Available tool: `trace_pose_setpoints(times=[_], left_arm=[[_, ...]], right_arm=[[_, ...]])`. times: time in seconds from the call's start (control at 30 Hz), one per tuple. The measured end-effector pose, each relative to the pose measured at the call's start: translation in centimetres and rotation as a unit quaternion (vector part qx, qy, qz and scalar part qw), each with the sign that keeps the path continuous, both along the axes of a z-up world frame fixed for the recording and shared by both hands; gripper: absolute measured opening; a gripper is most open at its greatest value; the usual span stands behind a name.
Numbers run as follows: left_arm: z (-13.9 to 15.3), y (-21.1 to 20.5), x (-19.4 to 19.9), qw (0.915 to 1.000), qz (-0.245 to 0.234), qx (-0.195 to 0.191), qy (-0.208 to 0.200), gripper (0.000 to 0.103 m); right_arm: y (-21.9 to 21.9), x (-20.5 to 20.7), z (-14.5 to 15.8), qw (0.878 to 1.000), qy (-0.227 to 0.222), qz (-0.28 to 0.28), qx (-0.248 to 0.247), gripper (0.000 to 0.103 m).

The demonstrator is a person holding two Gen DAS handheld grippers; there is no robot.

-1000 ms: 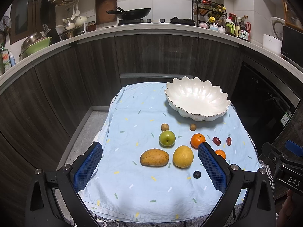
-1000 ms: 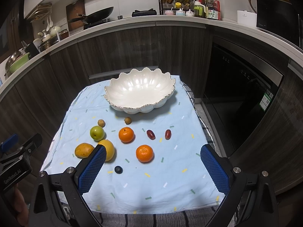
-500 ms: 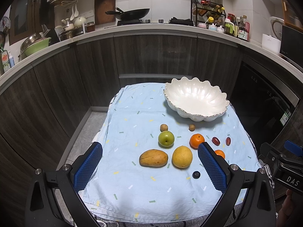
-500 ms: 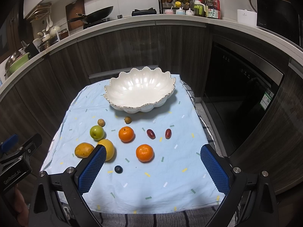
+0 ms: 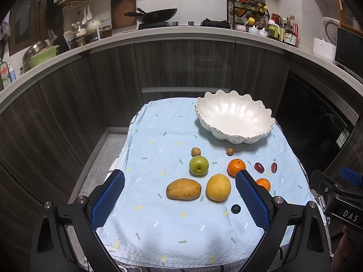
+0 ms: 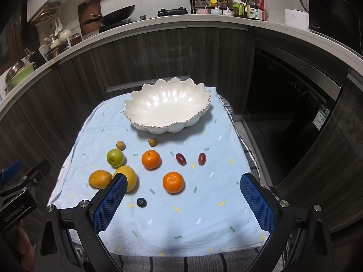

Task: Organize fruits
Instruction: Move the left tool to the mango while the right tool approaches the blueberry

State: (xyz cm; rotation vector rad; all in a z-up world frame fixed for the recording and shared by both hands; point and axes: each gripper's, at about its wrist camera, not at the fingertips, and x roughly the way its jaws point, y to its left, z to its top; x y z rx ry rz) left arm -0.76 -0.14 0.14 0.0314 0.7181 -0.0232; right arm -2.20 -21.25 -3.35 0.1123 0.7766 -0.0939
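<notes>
A white scalloped bowl (image 5: 236,119) (image 6: 166,106) stands empty at the far right of a light blue cloth (image 5: 158,140) (image 6: 204,204). In front of it lie a green apple (image 5: 198,165) (image 6: 115,157), a mango (image 5: 183,188) (image 6: 100,178), a yellow citrus (image 5: 218,187) (image 6: 129,174), two oranges (image 5: 236,167) (image 6: 150,159) (image 6: 173,182), two dark red fruits (image 6: 181,159), two small brown fruits (image 5: 195,151) and a blueberry (image 5: 235,209) (image 6: 141,202). My left gripper (image 5: 180,198) and right gripper (image 6: 183,200) hover open and empty above the cloth's near edge.
Dark wood cabinets curve around the small table on the left and back. A black oven door (image 6: 292,113) stands to the right. The counter above holds a wok (image 5: 156,14), a spice rack (image 5: 247,11), pots and bottles.
Both views have shifted very slightly; the fruits and bowl lie where they were. Both grippers stay open.
</notes>
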Motion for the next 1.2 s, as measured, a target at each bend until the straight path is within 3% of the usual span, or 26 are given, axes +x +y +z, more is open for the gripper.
trace_pose_setpoints(times=[0.8,1.2], left_arm=[[-3.0,0.9,2.4,0.9992,-0.023,0.009,0.033,0.1],[-5.8,1.9,4.6,0.9968,-0.05,0.018,0.06,0.1]], right_arm=[[2.8,3.2,-2.0,0.998,0.027,0.047,-0.02,0.101],[5.3,5.6,-4.7,0.995,0.052,0.084,-0.026,0.093]])
